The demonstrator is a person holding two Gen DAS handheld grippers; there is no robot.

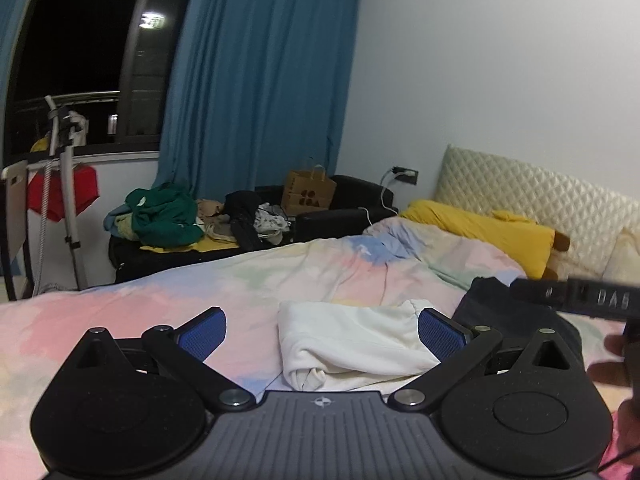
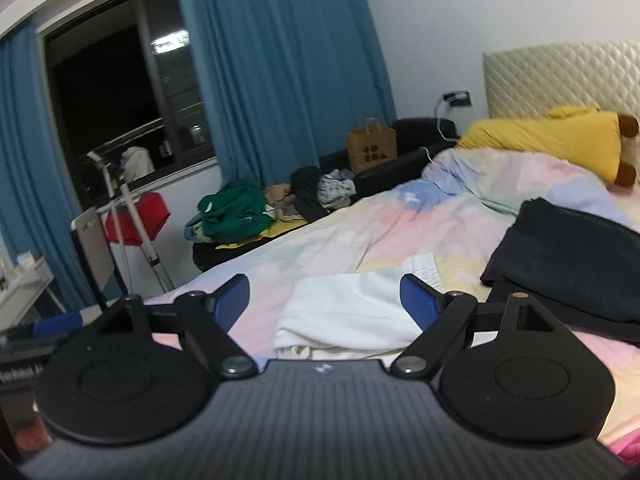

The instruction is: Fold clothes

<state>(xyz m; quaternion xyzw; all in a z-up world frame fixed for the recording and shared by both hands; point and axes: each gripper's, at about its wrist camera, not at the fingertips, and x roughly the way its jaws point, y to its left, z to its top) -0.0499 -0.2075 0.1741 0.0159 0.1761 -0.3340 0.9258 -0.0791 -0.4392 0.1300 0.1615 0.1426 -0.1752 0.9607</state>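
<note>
Home bedroom, night. I'm standing over a bed (image 1: 200, 280) with a pastel patchwork duvet and quilted cream headboard (image 1: 520, 196); a yellow pillow (image 1: 480, 228) lies against it. Blue curtains (image 1: 260, 80) hang beside a dark window (image 1: 76, 48). A low black sofa (image 1: 340, 216) along the wall is heaped with unsorted clothes (image 1: 168, 216), a paper bag (image 1: 308, 196) on it. Charger plugged into wall socket (image 1: 406, 174)
</note>
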